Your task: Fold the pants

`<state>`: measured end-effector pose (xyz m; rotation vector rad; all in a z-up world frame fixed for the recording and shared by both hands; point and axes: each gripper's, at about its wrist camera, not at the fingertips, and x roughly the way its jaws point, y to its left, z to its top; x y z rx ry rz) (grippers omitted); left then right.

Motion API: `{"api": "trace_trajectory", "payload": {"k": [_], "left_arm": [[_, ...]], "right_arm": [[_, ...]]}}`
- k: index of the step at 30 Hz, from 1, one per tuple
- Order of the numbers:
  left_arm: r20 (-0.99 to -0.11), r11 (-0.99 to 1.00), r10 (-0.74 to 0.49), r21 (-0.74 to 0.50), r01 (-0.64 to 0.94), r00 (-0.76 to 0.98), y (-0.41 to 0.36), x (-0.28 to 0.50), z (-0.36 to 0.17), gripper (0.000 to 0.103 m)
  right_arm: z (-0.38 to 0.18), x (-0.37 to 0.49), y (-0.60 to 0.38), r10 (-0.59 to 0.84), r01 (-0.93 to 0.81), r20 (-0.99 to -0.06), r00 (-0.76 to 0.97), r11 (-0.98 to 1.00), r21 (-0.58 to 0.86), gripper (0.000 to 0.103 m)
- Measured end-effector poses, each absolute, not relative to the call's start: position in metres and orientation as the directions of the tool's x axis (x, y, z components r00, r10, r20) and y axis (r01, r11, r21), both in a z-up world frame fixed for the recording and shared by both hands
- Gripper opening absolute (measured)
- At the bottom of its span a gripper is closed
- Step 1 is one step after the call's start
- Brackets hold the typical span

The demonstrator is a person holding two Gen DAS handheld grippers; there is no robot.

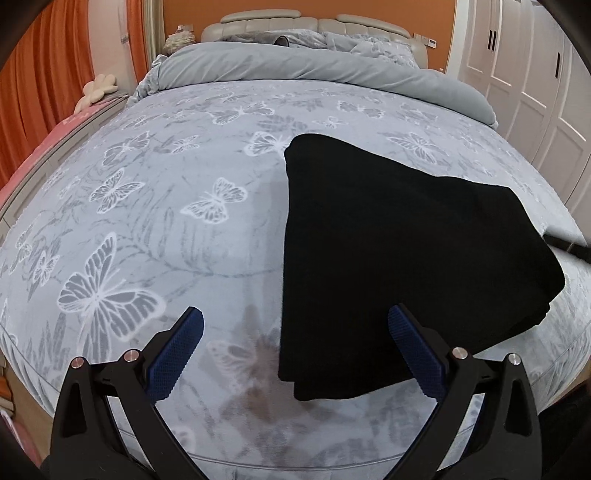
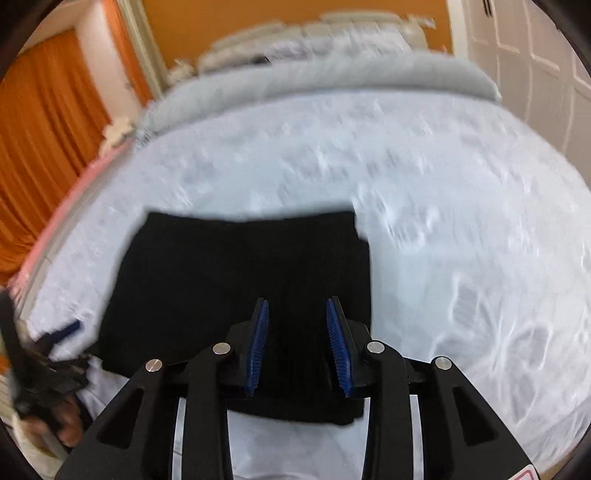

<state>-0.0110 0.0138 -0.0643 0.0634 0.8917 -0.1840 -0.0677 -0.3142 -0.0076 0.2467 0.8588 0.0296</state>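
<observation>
- Orange curtains [image 1: 55, 74] hang in soft vertical pleats at the far left, cut off by the round lens edge.
- The bed [image 1: 147, 221] carries a pale blue-grey sheet printed with white butterflies; a plain grey duvet [image 1: 295, 70] lies rolled in a thick band near the padded headboard [image 1: 306, 22].
- The left gripper [image 1: 295, 354] hangs above the near edge of the sheet, its black arms spread wide, its blue ribbed pads [image 1: 177, 354] clear of any cloth.
- The pants [image 1: 406, 258], a matte black knit, lie folded into a flat block on the near right part of the bed; their near left corner shows stacked layers.
- In the right wrist view, blurred by motion, the right gripper [image 2: 300, 347] sits over the pants [image 2: 240, 277], its jaws part-way apart; whether the dark fabric between the pads is pinched cannot be told.
- At the right edge stand white panelled wardrobe doors [image 1: 535, 92].
</observation>
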Motion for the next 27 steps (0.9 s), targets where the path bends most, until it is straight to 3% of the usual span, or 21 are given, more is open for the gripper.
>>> {"api": "trace_trajectory", "payload": {"k": [4, 8, 9, 12, 15, 20, 24, 27], "left_arm": [[-0.787, 0.983, -0.122, -0.012, 0.182, 0.605, 0.010, -0.009, -0.068, 0.098], [-0.787, 0.983, -0.106, 0.011, 0.185, 0.608, 0.002, -0.006, -0.070, 0.098], [-0.783, 0.982, -0.098, 0.024, 0.188, 0.614, 0.000, -0.006, -0.070, 0.098], [-0.774, 0.979, -0.069, 0.070, 0.194, 0.630, -0.006, -0.007, -0.072, 0.098], [-0.768, 0.976, -0.061, 0.087, 0.199, 0.637, -0.009, -0.006, -0.072, 0.098], [-0.774, 0.976, -0.073, 0.075, 0.206, 0.629, -0.011, -0.003, -0.073, 0.098], [-0.778, 0.978, -0.074, 0.065, 0.197, 0.624, -0.012, -0.002, -0.072, 0.098], [-0.779, 0.979, -0.072, 0.065, 0.194, 0.623, -0.011, -0.003, -0.073, 0.098]], "right_arm": [[0.005, -0.030, -0.296, 0.140, -0.023, -0.750, 0.646, 0.986, 0.164, 0.029], [-0.046, 0.028, -0.299, 0.015, -0.024, -0.854, 0.520, 1.000, 0.003, 0.024], [-0.066, 0.038, -0.314, 0.060, -0.005, -0.871, 0.487, 0.998, 0.067, 0.024], [-0.041, 0.028, -0.323, 0.148, 0.069, -0.827, 0.542, 0.973, 0.219, 0.024], [-0.012, 0.005, -0.303, 0.150, -0.007, -0.772, 0.617, 0.983, 0.185, 0.025], [-0.055, -0.005, -0.306, 0.111, 0.024, -0.851, 0.513, 0.989, 0.143, 0.021], [-0.024, -0.020, -0.307, 0.157, -0.007, -0.783, 0.602, 0.982, 0.191, 0.025], [-0.031, -0.032, -0.306, 0.196, -0.026, -0.781, 0.594, 0.974, 0.224, 0.026]]}}
